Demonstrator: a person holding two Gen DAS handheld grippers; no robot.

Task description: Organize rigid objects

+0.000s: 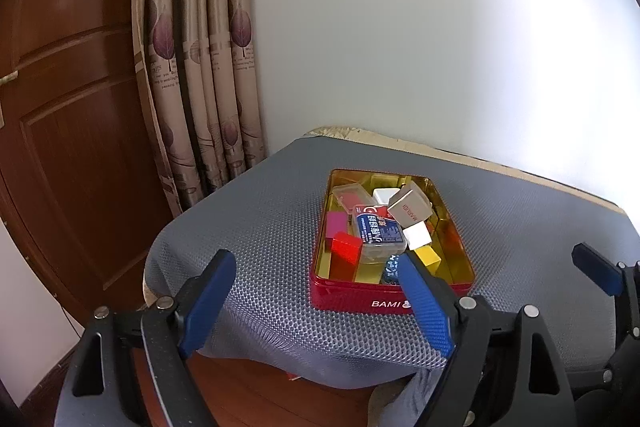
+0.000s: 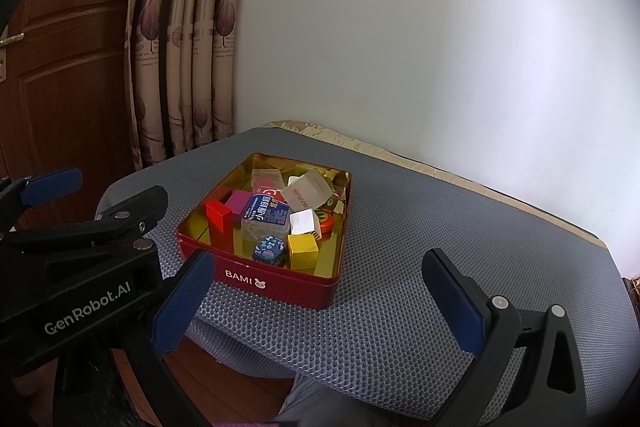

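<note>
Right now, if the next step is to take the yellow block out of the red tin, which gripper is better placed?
Probably the left gripper. It is open and empty, with one fingertip already at the red tin near the yellow block. The right gripper, also open, hangs in front of the tin.

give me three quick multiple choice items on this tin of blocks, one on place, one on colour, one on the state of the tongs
1. Where do the small objects lie?
A. in the red tin
B. scattered on the grey mat
C. on the floor

2. What colour is the block at the tin's near edge, beside the blue patterned cube?
A. green
B. yellow
C. black

3. How do the left tongs and right tongs stand?
A. both shut on blocks
B. one open, one shut
C. both open, holding nothing

Answers: 1 A, the objects are piled inside the tin; 2 B, its faces are plainly yellow; 3 C, each pair's fingers are spread with nothing between them.
</note>
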